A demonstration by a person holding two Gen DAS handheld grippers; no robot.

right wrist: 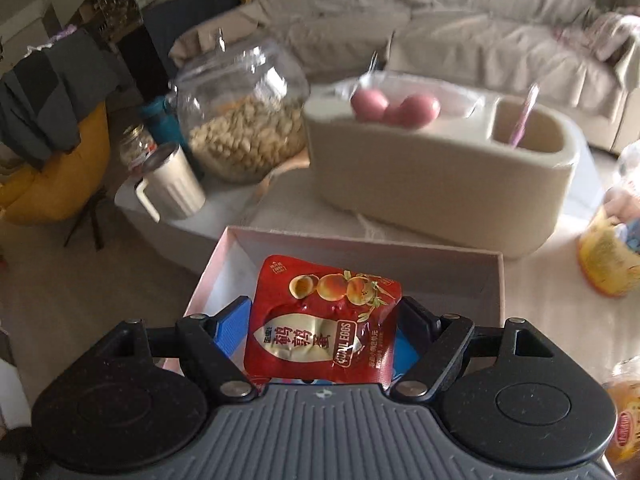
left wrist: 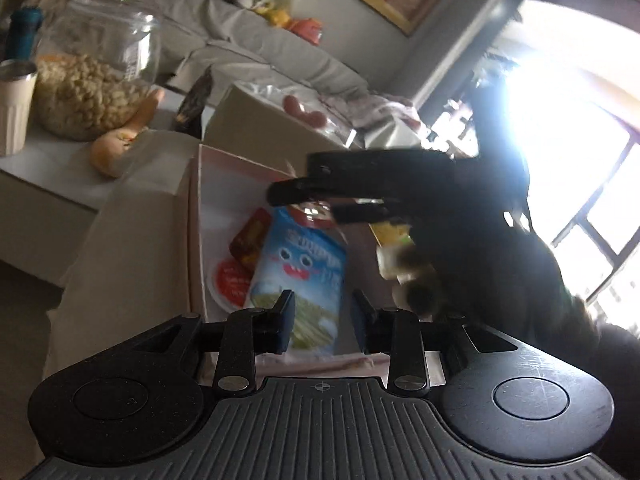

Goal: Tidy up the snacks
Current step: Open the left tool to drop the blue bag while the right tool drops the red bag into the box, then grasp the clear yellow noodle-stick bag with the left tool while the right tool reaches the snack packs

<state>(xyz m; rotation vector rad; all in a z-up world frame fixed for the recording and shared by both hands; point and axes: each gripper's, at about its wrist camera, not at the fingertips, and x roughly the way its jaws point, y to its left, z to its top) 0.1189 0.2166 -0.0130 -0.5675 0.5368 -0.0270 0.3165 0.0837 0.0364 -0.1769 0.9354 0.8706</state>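
The glossy red foil quail-egg packet looked light, soft and slippery, so a hold across its flat crimped sides seemed safest, since the lumpy middle would likely squash or slide. It was a small square pouch printed with three brown eggs, a gold teardrop label and the words "QUAIL EGGS". The right gripper was clamped on it from both sides, its blue pads pressed against the packet's edges, holding it just above the shallow white cardboard box. The left gripper hovered over the same box with its jaws parted and nothing between them, above a blue cartoon-monster snack bag lying inside.
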